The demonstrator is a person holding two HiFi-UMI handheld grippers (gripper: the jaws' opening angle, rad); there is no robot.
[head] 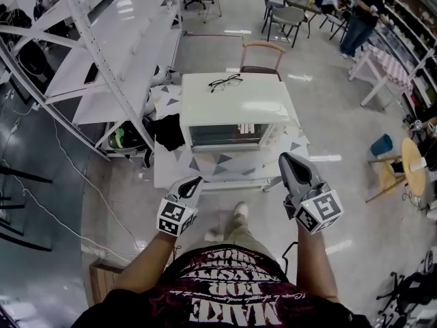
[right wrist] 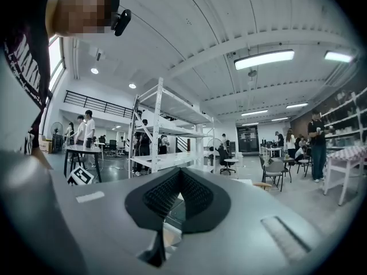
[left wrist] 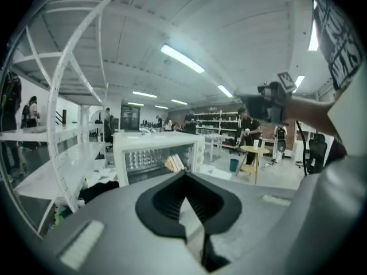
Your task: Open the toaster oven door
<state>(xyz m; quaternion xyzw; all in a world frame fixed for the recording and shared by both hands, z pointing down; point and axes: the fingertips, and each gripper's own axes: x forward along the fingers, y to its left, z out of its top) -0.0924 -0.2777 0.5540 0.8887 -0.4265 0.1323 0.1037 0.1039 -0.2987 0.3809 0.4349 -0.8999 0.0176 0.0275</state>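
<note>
At the centre of the head view, the toaster oven (head: 229, 115) sits on a small tabletop (head: 205, 166) covered with a triangle-patterned cloth. Its glass door (head: 225, 136) faces the person and is shut flush against the white body. A pair of glasses (head: 225, 83) lies on the oven's flat top, toward the upper edge.

By the look of it, the task has not started. The left claw (head: 194, 181) hovers at lower left and the right claw (head: 285, 158) at lower right. Both are short of the tabletop's near edge and apart from the door. In each gripper view the jaws are pressed together, tips meeting, with nothing between them. All the work remains: reach the door's upper edge, catch it, and swing it down.

As for contents, the left gripper view looks through the glass and shows a few tan pieces (left wrist: 175, 163) leaning toward the right end of the oven, with glinting metal behind. What they are I cannot tell.
</note>
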